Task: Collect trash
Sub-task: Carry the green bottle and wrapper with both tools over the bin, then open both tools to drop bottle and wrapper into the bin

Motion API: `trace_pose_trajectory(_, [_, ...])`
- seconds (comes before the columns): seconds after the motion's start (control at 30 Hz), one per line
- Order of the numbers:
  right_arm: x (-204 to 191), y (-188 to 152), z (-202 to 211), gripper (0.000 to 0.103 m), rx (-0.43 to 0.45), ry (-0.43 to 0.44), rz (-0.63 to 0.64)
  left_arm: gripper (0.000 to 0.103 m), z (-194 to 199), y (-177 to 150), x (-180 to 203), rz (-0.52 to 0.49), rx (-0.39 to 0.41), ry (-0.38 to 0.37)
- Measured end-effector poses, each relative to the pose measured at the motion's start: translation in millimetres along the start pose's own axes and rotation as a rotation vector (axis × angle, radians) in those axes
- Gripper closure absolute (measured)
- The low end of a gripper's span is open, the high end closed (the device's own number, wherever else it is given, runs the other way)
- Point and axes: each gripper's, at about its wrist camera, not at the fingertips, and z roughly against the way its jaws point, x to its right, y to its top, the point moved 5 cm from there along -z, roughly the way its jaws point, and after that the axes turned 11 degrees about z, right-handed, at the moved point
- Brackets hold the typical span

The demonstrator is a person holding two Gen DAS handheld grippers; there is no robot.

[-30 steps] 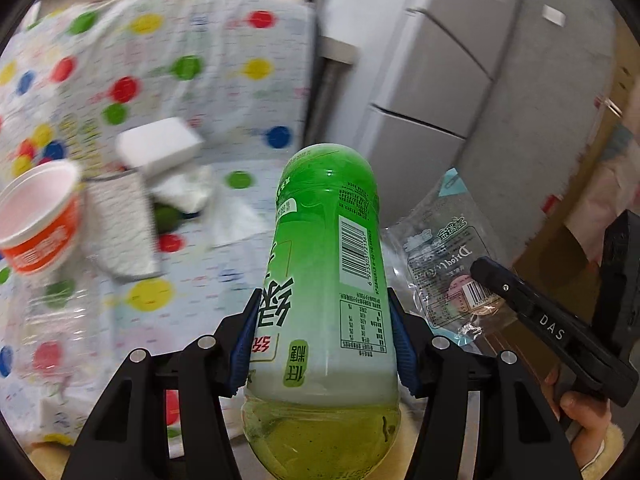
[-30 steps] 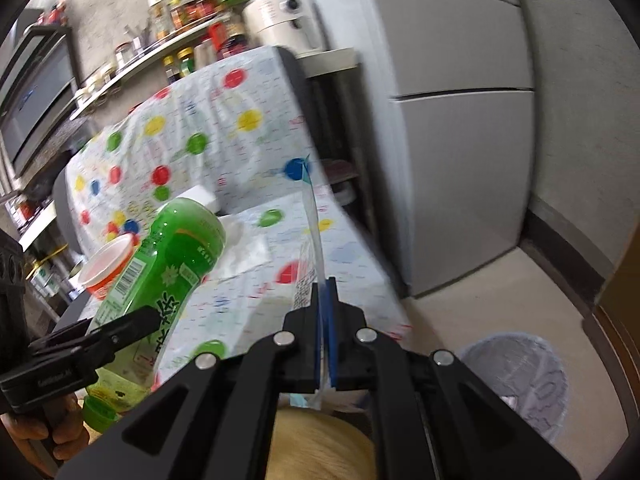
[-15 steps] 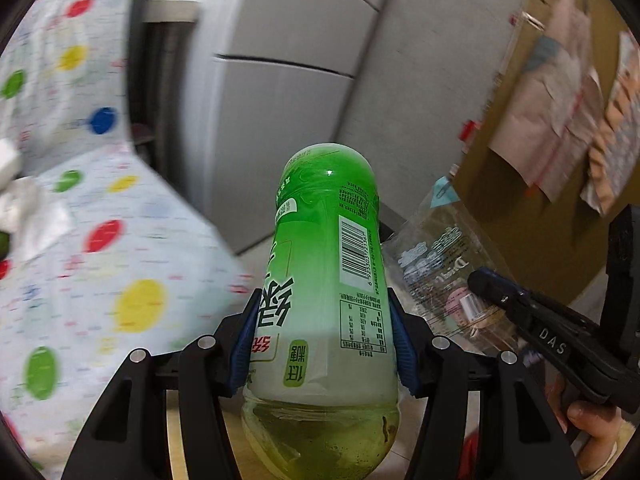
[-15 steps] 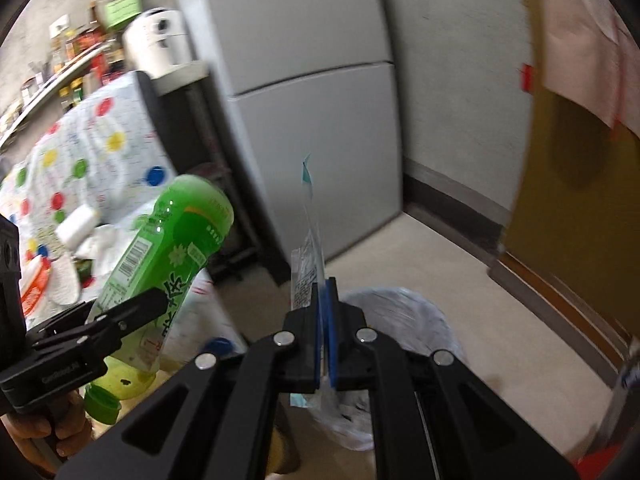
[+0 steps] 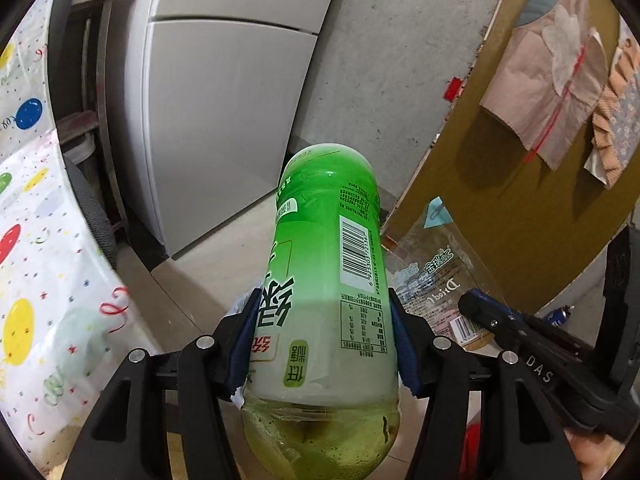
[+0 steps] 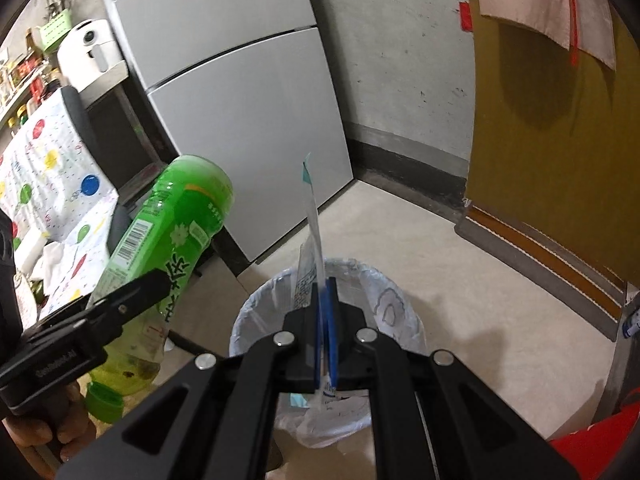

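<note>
Both jaws are clamped: the left gripper (image 5: 322,336) squeezes a green bottle (image 5: 326,280), bottom forward, dregs pooled near its cap, while the right gripper (image 6: 326,320) pinches a clear printed wrapper (image 6: 310,256) edge-on above the lined bin (image 6: 384,304).

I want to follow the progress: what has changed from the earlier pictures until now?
Both hands swung away from the dotted table toward the lined bin, now below the right gripper. Grips unchanged: left gripper holds the green bottle, the right the clear wrapper.
</note>
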Motion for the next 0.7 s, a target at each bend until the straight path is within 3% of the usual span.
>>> trace_pose_trajectory(0.2, [9, -3, -26, 0.091, -0.041, 0.028, -0.07, 0.031, -11, 8, 3, -0.012, 0.004, -0.002])
trace_pose_trajectory(0.27, [8, -4, -23, 0.079, -0.036, 0.019, -0.065, 0.031, -6, 10, 1, -0.024, 0.023, 0.017])
trace_pose_trajectory(0.33, [8, -2, -21, 0.073, -0.026, 0.015, -0.054, 0.031, 0, 13, -4, -0.01, 0.033, 0.026])
trace_pose_trajectory(0.7, [-15, 37, 59, 0.073, 0.155, -0.032, 0.01, 0.031, 82, 19, -53, 0.037, 0.152, 0.14])
